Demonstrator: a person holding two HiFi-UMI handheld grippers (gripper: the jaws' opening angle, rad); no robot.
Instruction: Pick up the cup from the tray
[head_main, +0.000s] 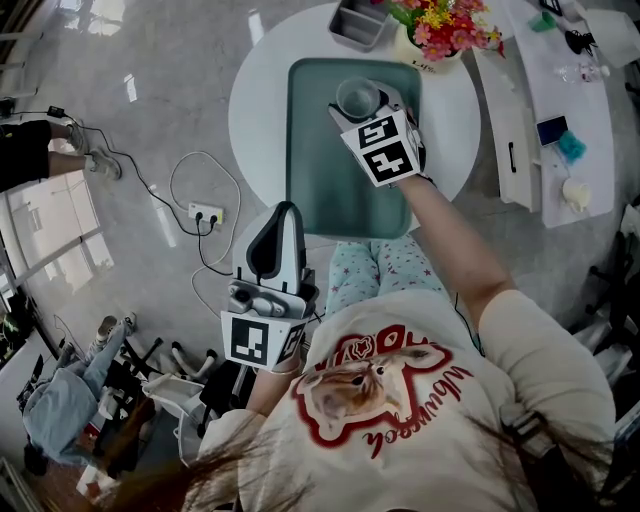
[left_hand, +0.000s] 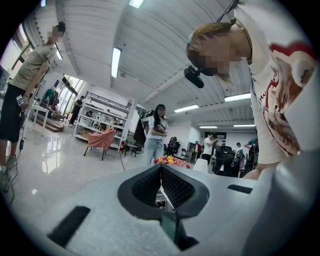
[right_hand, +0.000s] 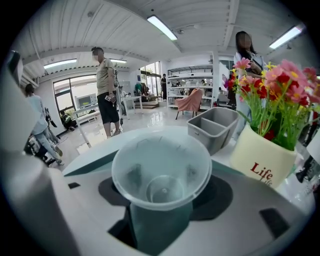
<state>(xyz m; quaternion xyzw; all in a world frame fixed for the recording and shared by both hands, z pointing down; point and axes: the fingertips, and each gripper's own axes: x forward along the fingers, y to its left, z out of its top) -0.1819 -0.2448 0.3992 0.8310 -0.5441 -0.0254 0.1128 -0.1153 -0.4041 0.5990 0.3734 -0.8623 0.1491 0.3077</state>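
**One clear cup in the right claw**

One clear plastic cup (right_hand: 161, 169) sits between the two jaws of the right claw (right_hand: 162, 197). The jaws are open just as wide as the cup, and their dark pads press its sides. In the head view the cup (head_main: 356, 97) is over the far end of the dark green tray (head_main: 320, 185). I cannot tell if it touches the tray. The tray lies on a round white table (head_main: 255, 110). A cream pot of red and yellow flowers (right_hand: 260, 155) and a grey plastic bin (right_hand: 215, 127) stand just past the tray. The left claw (head_main: 285, 215) is well apart from the table. Its jaws are pressed together, holding nothing.
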